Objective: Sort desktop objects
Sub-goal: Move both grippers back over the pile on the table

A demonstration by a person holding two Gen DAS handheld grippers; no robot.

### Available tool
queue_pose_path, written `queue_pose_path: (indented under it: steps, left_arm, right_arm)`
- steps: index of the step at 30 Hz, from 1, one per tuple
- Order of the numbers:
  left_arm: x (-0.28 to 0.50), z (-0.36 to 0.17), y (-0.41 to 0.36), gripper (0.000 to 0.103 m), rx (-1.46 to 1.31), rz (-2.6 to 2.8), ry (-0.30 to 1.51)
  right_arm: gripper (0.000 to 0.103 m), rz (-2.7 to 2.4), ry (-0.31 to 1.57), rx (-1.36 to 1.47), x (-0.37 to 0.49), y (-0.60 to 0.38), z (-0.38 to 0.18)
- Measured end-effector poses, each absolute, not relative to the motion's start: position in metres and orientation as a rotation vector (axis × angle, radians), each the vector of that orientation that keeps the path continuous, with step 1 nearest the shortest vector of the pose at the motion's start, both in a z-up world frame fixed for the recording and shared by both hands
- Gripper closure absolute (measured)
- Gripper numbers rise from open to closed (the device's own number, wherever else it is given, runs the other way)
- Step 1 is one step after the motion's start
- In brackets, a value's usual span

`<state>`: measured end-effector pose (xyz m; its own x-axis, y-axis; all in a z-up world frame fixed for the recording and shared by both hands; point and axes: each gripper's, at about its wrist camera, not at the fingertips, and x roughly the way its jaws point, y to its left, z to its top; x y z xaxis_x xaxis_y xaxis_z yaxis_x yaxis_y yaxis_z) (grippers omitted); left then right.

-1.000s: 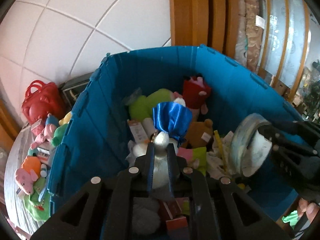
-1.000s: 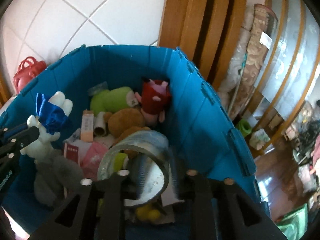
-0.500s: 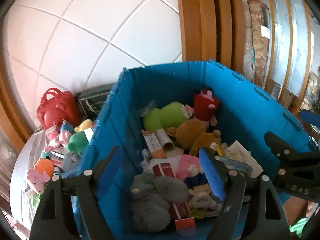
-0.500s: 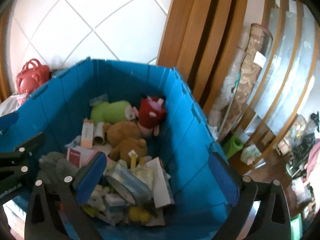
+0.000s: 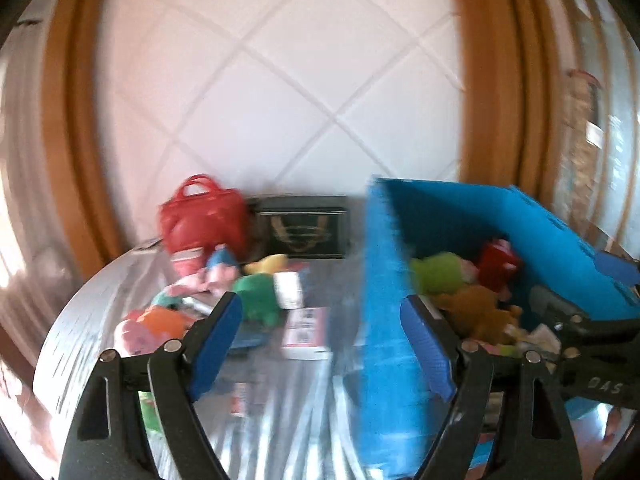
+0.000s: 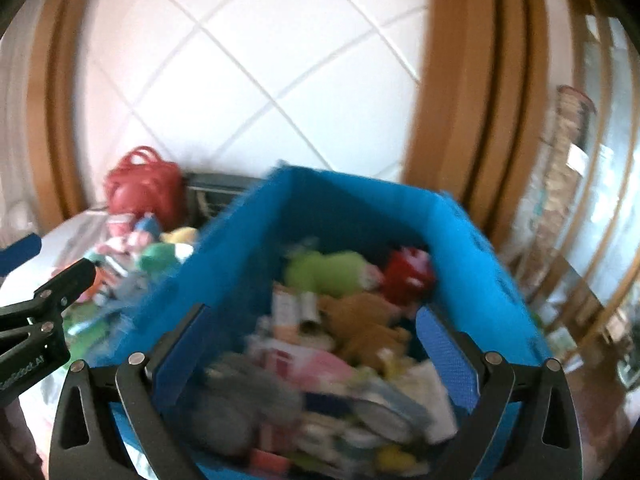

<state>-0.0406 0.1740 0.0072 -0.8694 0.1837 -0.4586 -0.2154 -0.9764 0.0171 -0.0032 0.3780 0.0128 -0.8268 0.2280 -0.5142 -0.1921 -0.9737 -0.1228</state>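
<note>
Both views are blurred by motion. The blue bin (image 6: 360, 200) holds a green plush (image 6: 324, 272), a red plush (image 6: 408, 276), a brown bear (image 6: 368, 328), a grey plush (image 6: 244, 404) and small boxes. My right gripper (image 6: 316, 360) hangs open over the bin's near side with nothing between its pads. My left gripper (image 5: 322, 344) is over the bin's left wall (image 5: 380, 280) and the table. Its jaws are opening and empty. On the table (image 5: 80, 320) lie a green plush (image 5: 256, 300), an orange-pink plush (image 5: 156, 320) and a white-red box (image 5: 306, 334).
A red handbag (image 5: 202, 216) and a dark framed box (image 5: 302, 232) stand at the table's back against the white tiled wall. Wooden frames flank the wall. The right gripper's fingers (image 5: 568, 316) show at the left view's right edge, over the bin.
The left gripper let go of the white plush with the blue bow, the right one of the tape roll. Both opened wide and pulled back and up; the left view swung toward the table.
</note>
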Motion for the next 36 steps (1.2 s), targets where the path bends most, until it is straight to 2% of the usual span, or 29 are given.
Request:
queue_pose_path:
  steps: [3, 14, 20, 28, 32, 34, 36]
  left_arm:
    - [-0.057, -0.001, 0.122, 0.008, -0.707, 2.926, 0.040]
    - [-0.157, -0.062, -0.010, 0.008, -0.887, 2.902, 0.096]
    - [-0.212, -0.118, -0.027, 0.008, -1.069, 2.741, 0.146]
    - [-0.269, -0.200, -0.011, 0.008, -1.315, 2.552, 0.151]
    - [-0.285, -0.232, 0.012, 0.013, -1.430, 2.443, 0.135]
    - [-0.281, -0.241, 0.026, 0.018, -1.455, 2.391, 0.126]
    - [-0.273, -0.255, 0.043, 0.029, -1.504, 2.339, 0.144]
  right_arm:
    - [0.000, 2.880, -0.113, -0.793, -0.021, 0.334, 0.014]
    - [0.000, 2.955, -0.084, -0.911, -0.120, 0.193, -0.017]
    - [0.000, 2.855, -0.008, -1.114, -0.178, 0.165, -0.073]
    - [0.000, 2.641, 0.081, -1.381, -0.224, 0.185, -0.168]
    - [0.000, 2.562, 0.139, -1.452, -0.244, 0.205, -0.199]
    - [0.000, 2.537, 0.157, -1.485, -0.252, 0.215, -0.210]
    - [0.000, 2.535, 0.167, -1.504, -0.256, 0.220, -0.216]
